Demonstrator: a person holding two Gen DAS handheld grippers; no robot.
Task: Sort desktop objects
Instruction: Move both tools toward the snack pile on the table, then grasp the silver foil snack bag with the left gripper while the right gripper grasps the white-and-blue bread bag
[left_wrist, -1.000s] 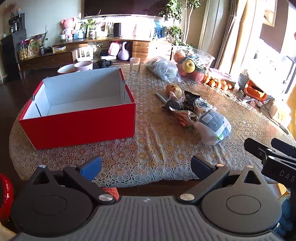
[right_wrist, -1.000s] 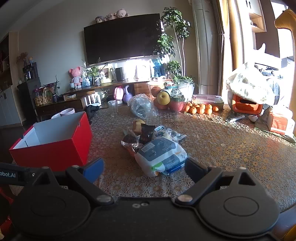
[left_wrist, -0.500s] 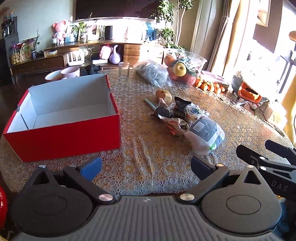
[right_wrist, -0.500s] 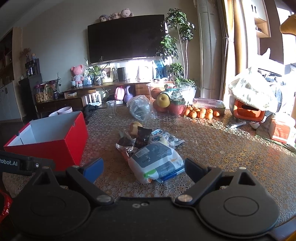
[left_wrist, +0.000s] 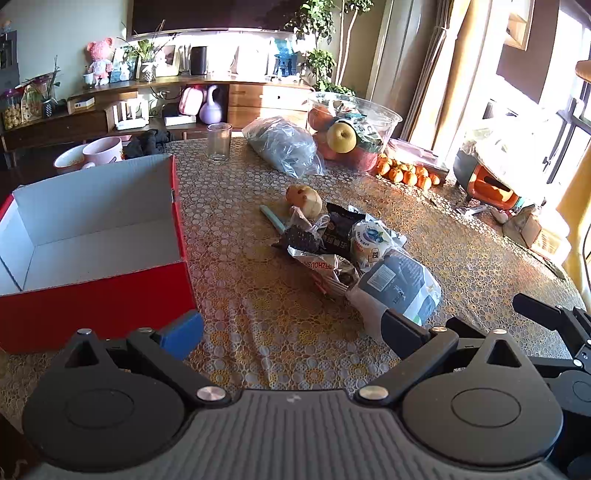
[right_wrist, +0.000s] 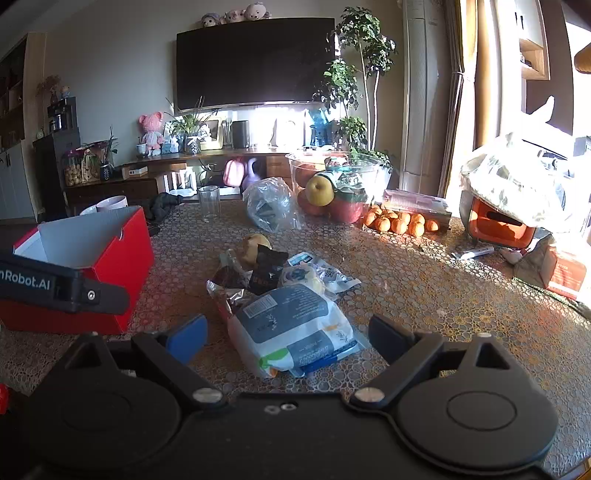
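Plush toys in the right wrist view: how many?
4: left toy, middle toy, right toy atop the TV; pink bear on the shelf. More may be hidden.

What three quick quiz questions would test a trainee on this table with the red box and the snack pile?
1. True or false: the red cardboard box holds snack packets.
2. Which item in the pile lies nearest the right gripper?
A. clear drinking glass
B. white and grey plastic packet
C. small oranges
3. Fill in: both the right gripper and the left gripper are ____.

Key: 1 false; 2 B; 3 open.
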